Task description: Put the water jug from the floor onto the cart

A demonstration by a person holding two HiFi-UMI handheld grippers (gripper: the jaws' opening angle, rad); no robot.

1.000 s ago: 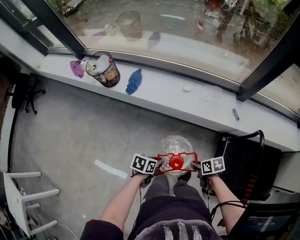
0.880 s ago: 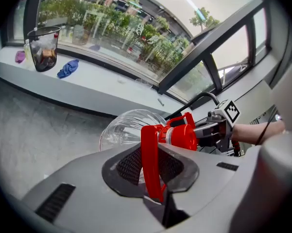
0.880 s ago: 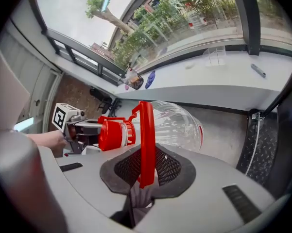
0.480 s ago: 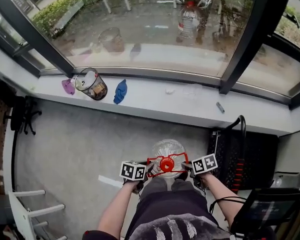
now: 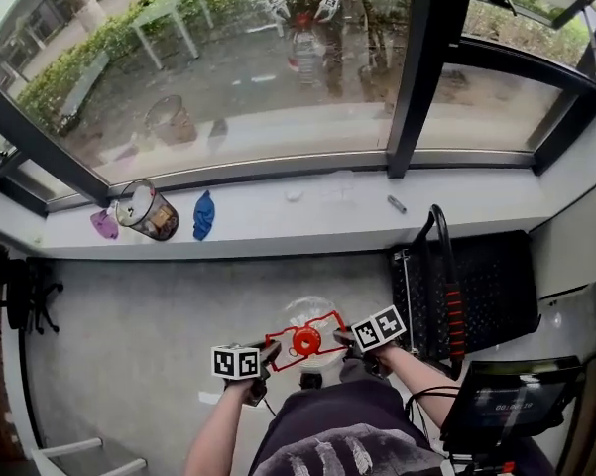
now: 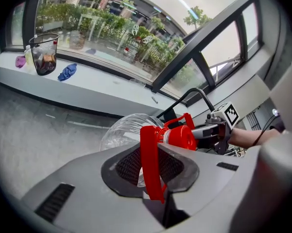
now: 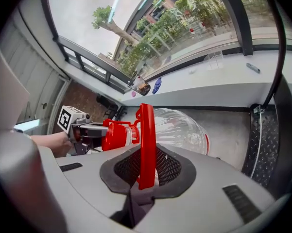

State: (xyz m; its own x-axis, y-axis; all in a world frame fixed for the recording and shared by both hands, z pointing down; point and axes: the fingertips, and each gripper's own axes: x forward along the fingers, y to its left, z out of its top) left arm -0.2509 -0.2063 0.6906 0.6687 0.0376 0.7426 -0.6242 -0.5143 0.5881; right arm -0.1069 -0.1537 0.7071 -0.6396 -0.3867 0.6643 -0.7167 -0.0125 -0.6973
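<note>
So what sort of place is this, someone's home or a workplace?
Probably an indoor workplace corner rather than a home: a big glazed window above a long white sill, looking onto a hedged courtyard; a bare grey floor; and a black platform cart parked by the wall.

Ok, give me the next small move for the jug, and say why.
Probably swing the water jug rightward toward the cart. The left gripper and right gripper are both shut on its red handle, the jug looks lifted off the floor, and the cart's black deck lies just to its right.
</note>
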